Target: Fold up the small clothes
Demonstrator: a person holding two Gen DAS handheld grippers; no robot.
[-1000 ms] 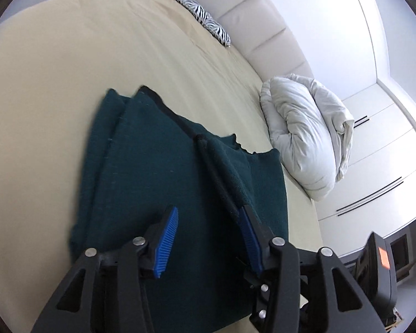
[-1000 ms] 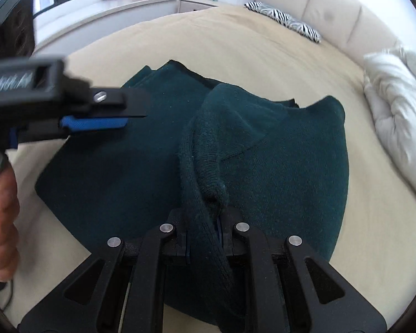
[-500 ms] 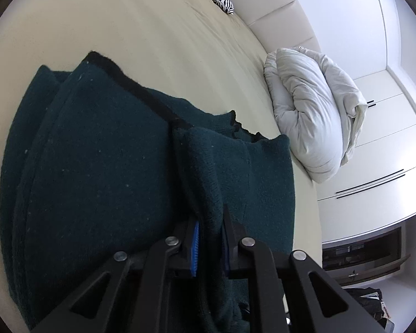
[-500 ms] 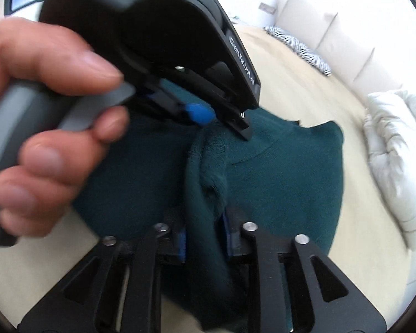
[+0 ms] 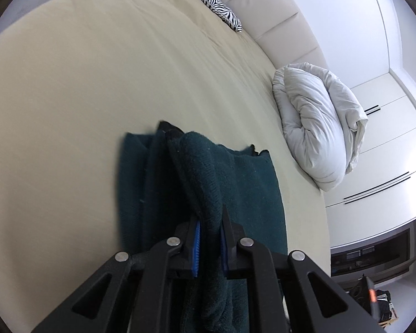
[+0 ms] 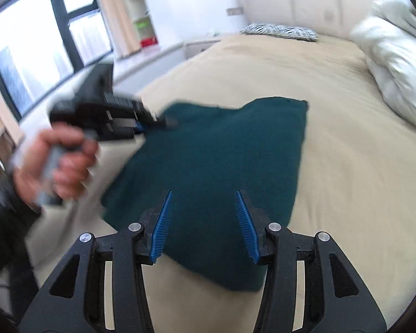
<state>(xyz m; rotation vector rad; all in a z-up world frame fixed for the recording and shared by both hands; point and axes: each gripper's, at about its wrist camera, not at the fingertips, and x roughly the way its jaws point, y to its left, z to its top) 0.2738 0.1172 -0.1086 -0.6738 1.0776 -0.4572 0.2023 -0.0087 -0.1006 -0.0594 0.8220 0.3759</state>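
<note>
dark-green knit garment (image 5: 244, 183) looks soft, limp and light, best pinched at a folded edge as the left gripper (image 5: 210, 245) does, clamped on its ridge, while the right gripper (image 6: 202, 226) is opening with nothing between its pads.

On my left wrist view the garment (image 5: 246, 183) lies on the bed (image 5: 97, 83) at lower centre of the frame, a raised fold of it running down between the fingers of my left gripper (image 5: 210, 245) at the bottom edge. The duvet bundle (image 5: 316, 127) sits right of the garment at the bed's edge, the striped pillow (image 5: 210, 0) at the top against the headboard (image 5: 277, 19), cupboards (image 5: 388, 144) at far right. On my right wrist view my right gripper (image 6: 202, 222) stands at the bottom, above the garment's near edge, its jaws opening with nothing between them. The hand (image 6: 61, 163) with the left gripper is at middle left, the window (image 6: 41, 41) in the upper left.
</note>
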